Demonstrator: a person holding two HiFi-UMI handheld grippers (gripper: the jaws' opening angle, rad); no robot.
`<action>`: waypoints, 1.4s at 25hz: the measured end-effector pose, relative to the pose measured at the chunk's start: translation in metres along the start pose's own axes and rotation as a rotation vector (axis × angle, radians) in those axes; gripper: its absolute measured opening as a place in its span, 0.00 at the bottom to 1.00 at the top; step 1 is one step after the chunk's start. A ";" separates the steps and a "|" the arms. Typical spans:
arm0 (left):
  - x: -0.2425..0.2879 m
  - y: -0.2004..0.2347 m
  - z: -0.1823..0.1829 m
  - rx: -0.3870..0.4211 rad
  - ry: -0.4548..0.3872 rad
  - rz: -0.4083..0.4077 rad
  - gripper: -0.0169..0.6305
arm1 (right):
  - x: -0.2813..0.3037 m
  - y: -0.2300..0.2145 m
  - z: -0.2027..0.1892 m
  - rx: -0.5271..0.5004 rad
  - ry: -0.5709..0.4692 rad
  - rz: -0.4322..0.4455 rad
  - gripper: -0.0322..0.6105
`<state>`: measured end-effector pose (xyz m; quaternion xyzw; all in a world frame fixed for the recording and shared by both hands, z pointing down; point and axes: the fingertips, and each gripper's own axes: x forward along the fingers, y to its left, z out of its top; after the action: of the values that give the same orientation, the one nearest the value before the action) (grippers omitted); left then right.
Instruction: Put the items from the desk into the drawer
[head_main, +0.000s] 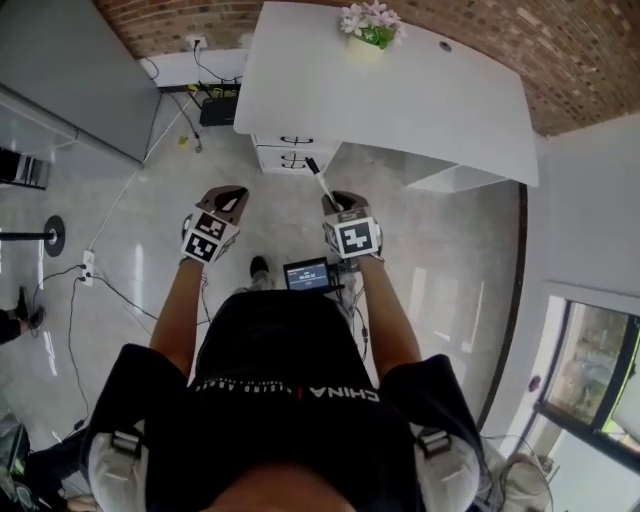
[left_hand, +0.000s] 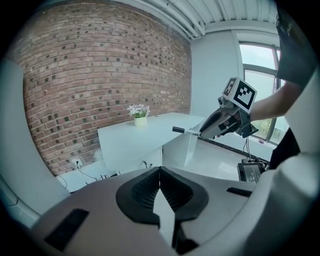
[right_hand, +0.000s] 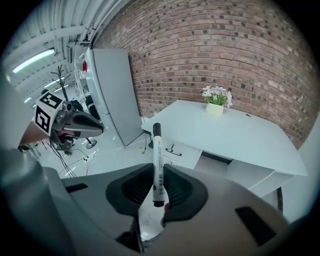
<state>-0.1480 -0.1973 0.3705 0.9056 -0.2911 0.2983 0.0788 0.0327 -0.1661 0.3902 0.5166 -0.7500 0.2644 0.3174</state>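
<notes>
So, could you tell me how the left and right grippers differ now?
The left gripper is empty; the right gripper holds a black-capped white marker pen. The left's jaws meet; the right's pinch the pen's barrel. Both hover short of the white desk.

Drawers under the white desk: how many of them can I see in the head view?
2. Both sit under the desk, closed: the upper drawer right below the desk top, the lower drawer beneath it. Another may be hidden.
</notes>
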 end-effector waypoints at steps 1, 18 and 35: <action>-0.002 0.000 -0.003 0.009 0.002 -0.021 0.05 | 0.001 0.006 -0.003 0.017 0.004 -0.012 0.16; 0.014 -0.023 0.019 0.096 -0.016 -0.133 0.05 | -0.009 0.007 0.007 0.055 -0.013 -0.025 0.16; 0.028 -0.044 0.041 0.112 -0.002 -0.125 0.05 | -0.022 -0.022 0.003 0.051 -0.033 -0.005 0.16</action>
<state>-0.0841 -0.1881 0.3548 0.9254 -0.2168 0.3076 0.0460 0.0589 -0.1621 0.3734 0.5306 -0.7469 0.2742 0.2925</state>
